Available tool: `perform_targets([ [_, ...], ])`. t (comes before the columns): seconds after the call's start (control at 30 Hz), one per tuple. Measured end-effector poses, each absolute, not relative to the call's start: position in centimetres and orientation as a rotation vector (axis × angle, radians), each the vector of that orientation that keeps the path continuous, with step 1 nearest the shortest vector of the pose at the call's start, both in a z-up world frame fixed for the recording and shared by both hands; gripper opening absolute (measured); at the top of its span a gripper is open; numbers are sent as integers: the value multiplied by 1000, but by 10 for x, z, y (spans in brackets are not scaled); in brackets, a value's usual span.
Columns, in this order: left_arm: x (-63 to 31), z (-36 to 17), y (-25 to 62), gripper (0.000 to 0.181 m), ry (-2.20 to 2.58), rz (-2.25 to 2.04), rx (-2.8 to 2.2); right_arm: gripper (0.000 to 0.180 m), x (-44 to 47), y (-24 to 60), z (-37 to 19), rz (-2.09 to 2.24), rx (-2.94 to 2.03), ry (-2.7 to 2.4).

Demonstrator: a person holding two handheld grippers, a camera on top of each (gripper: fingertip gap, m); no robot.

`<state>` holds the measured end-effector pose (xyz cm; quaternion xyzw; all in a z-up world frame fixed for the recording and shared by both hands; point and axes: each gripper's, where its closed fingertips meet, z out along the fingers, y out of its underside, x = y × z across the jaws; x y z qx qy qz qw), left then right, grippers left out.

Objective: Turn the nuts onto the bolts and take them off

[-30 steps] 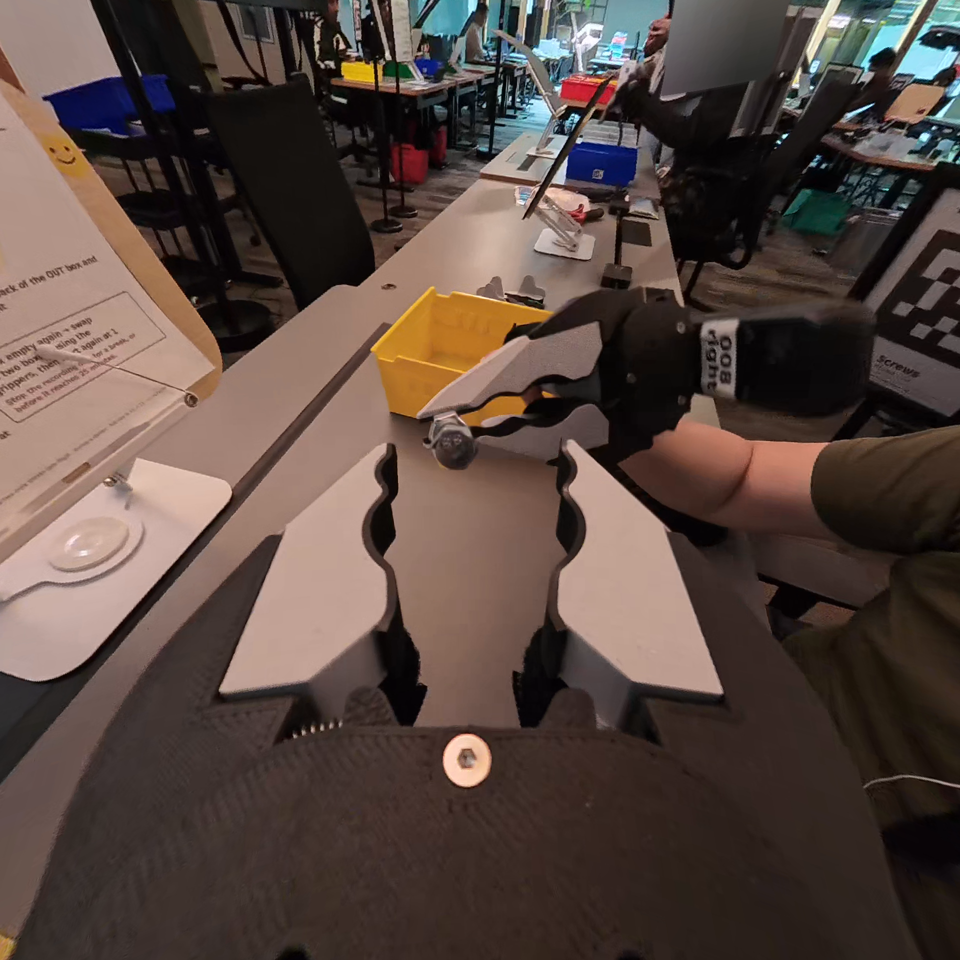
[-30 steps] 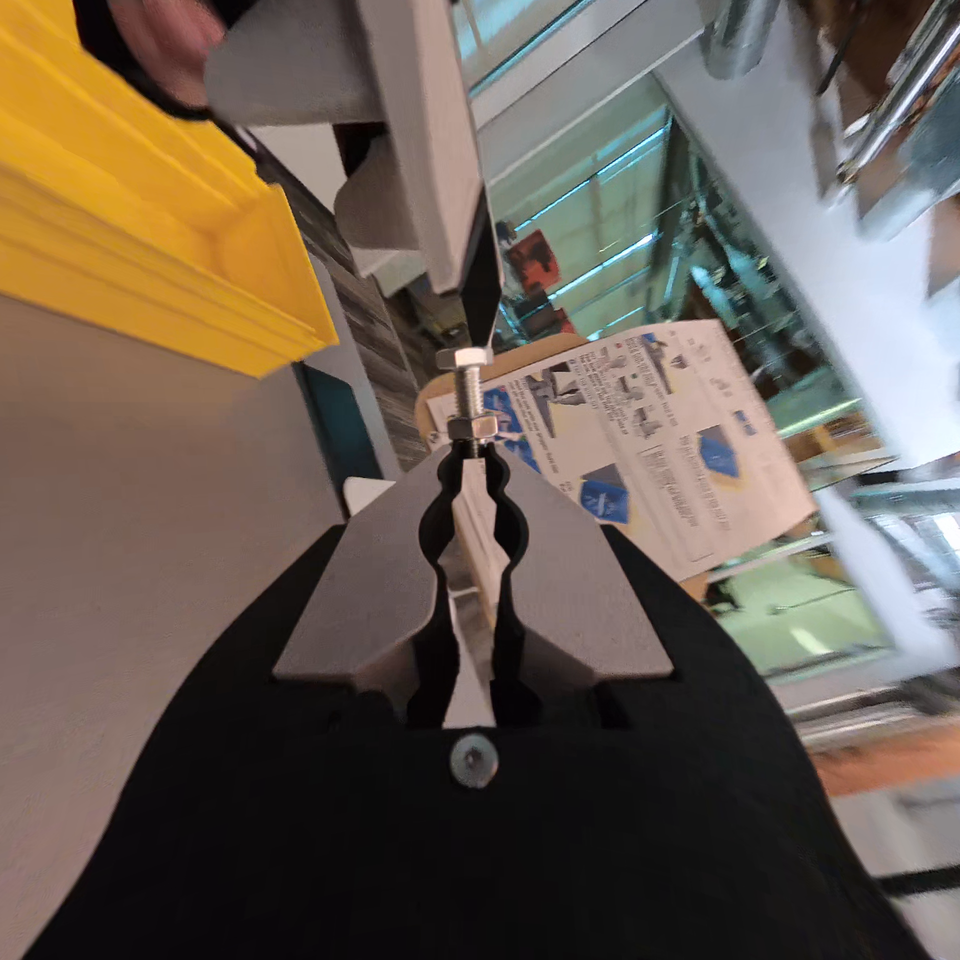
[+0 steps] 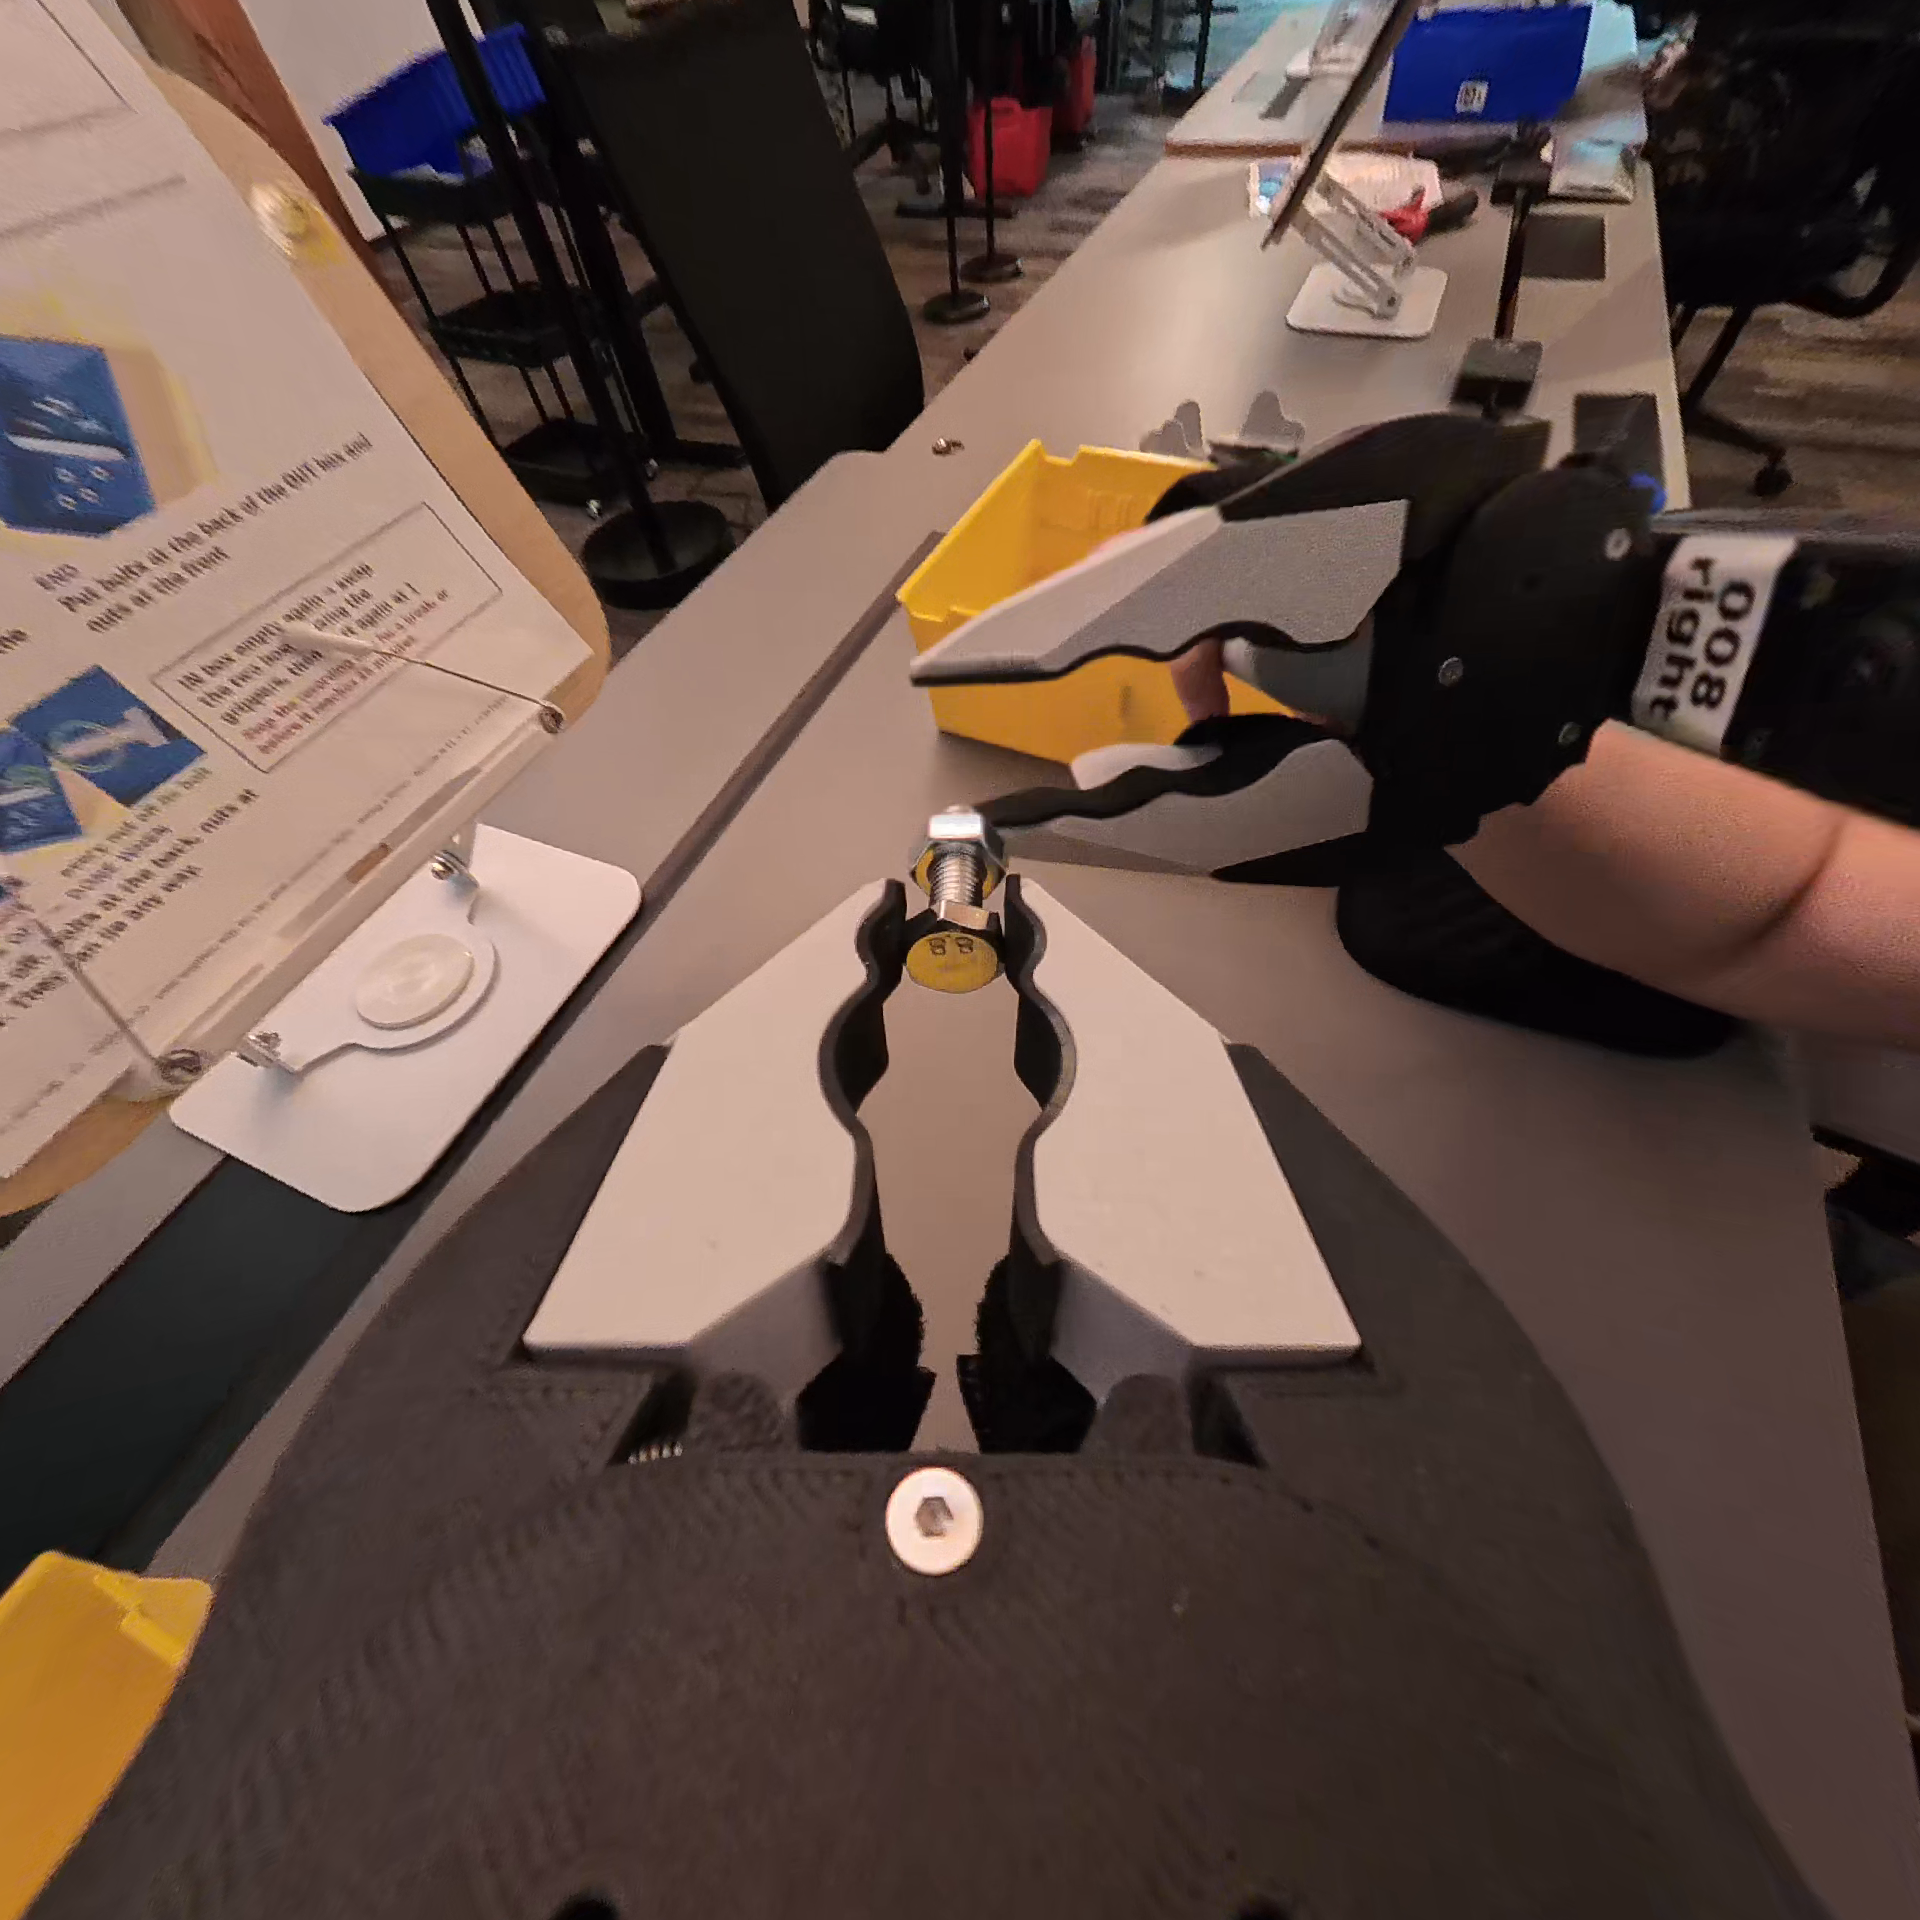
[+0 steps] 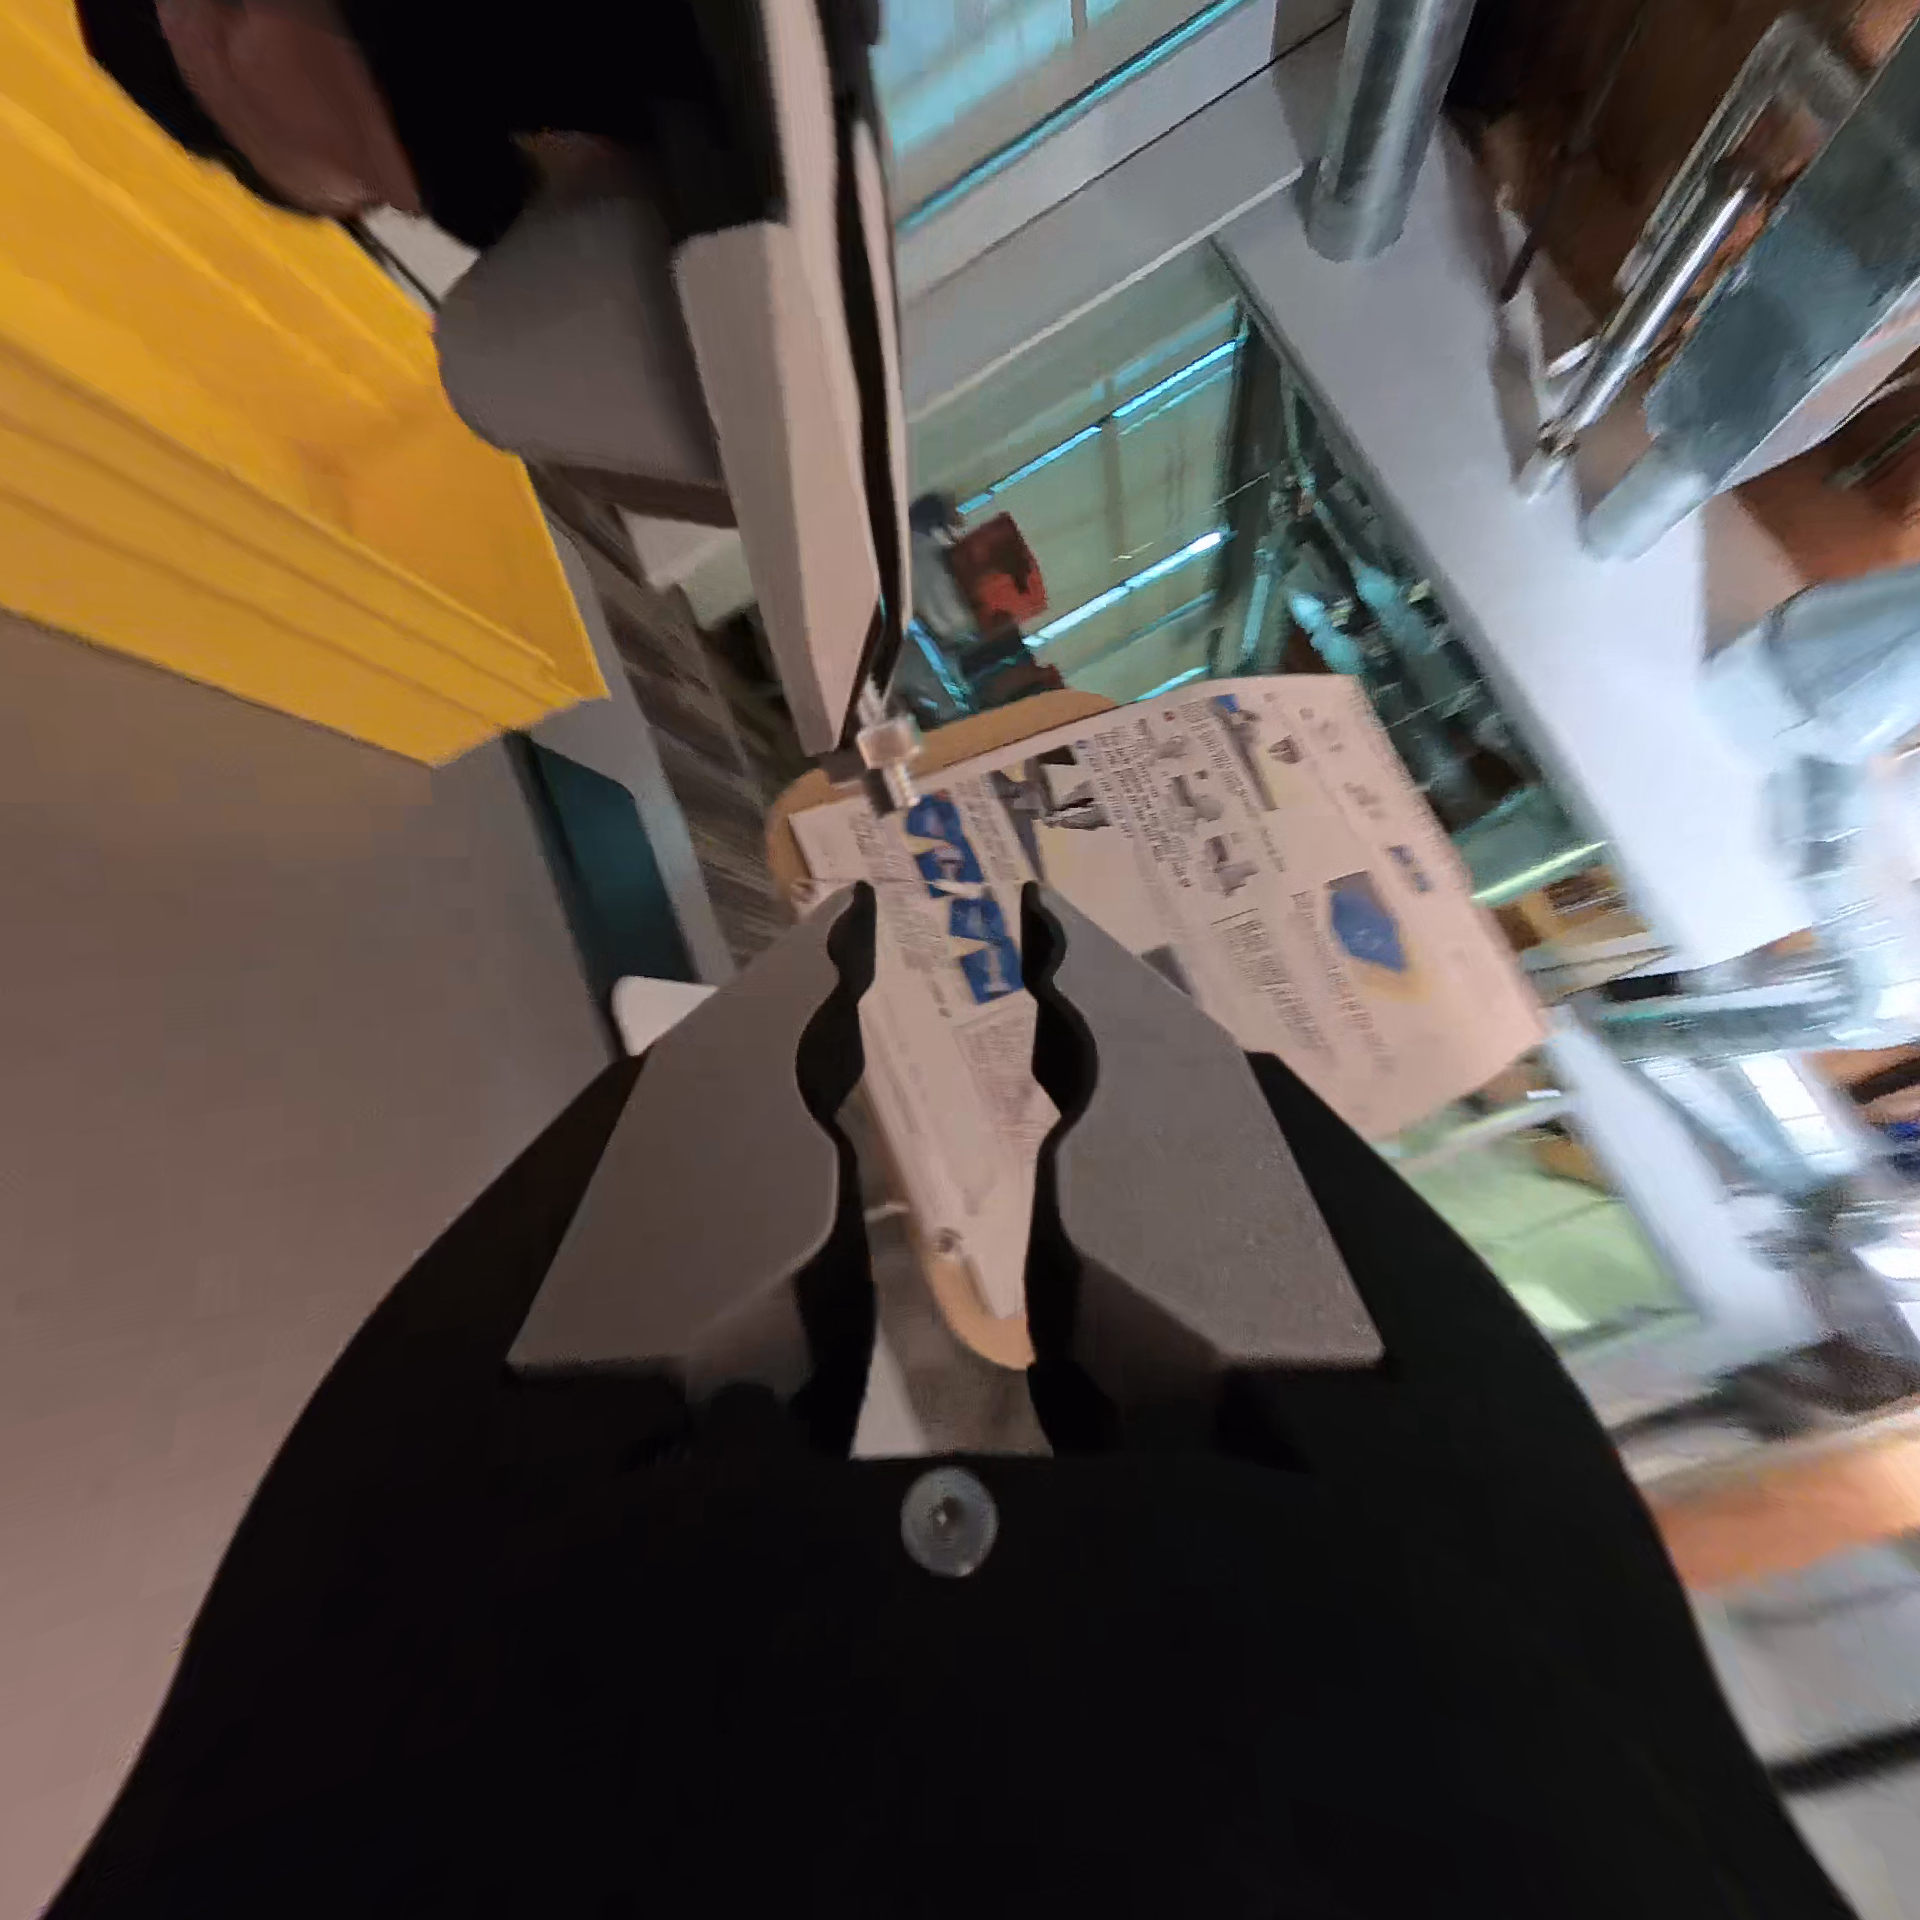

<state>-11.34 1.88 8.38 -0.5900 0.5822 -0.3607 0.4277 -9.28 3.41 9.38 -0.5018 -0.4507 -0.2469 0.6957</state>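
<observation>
My left gripper (image 3: 951, 896) is shut on the head of a silver bolt (image 3: 954, 961) and holds it above the grey table (image 3: 1403, 1195). A silver nut (image 3: 961, 844) sits at the far end of the bolt's thread. My right gripper (image 3: 961, 743) is open and empty; its lower fingertip lies right beside the nut, and I cannot tell if they touch. In the right wrist view my right gripper (image 4: 943, 904) is open, with the bolt (image 4: 888, 771) just beyond its tips, held by the left gripper's fingers (image 4: 810, 436).
A yellow bin (image 3: 997, 613) stands on the table behind the right gripper and shows in the right wrist view (image 4: 260, 499). An instruction board (image 3: 229, 644) on a white stand (image 3: 416, 1039) is at the left. Another yellow bin's corner (image 3: 73, 1704) is at the bottom left. My two grippers' fingertips are within a few centimetres of each other.
The bolt has passed from my right gripper to my left. The left gripper has shut on the bolt head. The right gripper has opened, let go of the nut end and drawn back.
</observation>
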Motion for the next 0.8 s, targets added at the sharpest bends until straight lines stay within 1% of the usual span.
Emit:
perform_targets([
  [0.03, -115, 89, 21, 17, 1429, -903, -1457, 26, -93, 35, 91, -423, -1172, -984],
  [0.1, -117, 99, 21, 17, 1389, -924, -1425, 28, -101, 35, 82, -23, -1326, -913],
  [0.13, -118, 104, 20, 17, 1373, -939, -1406, 34, -106, 33, 84, 215, -1380, -845],
  [0.17, -119, 109, 20, 17, 1356, -946, -1385, 37, -113, 27, 88, 463, -1403, -777],
  [0.23, -121, 117, 21, 17, 1321, -938, -1351, 37, -121, 13, 106, 939, -1364, -645],
  [0.3, -123, 124, 18, 17, 1308, -933, -1311, 35, -117, 11, 118, 1244, -1320, -488],
  [0.43, -122, 132, 8, 17, 1321, -902, -1227, 32, -116, 11, 123, 1569, -1272, -336],
  [0.5, -121, 133, 5, 17, 1326, -876, -1205, 25, -116, 6, 128, 1690, -1237, -313],
  [0.53, -120, 133, 3, 17, 1336, -869, -1197, 21, -115, 4, 130, 1723, -1220, -311],
  [0.8, -111, 125, -4, 17, 1374, -843, -1194, 15, -111, 4, 130, 1753, -1211, -286],
])
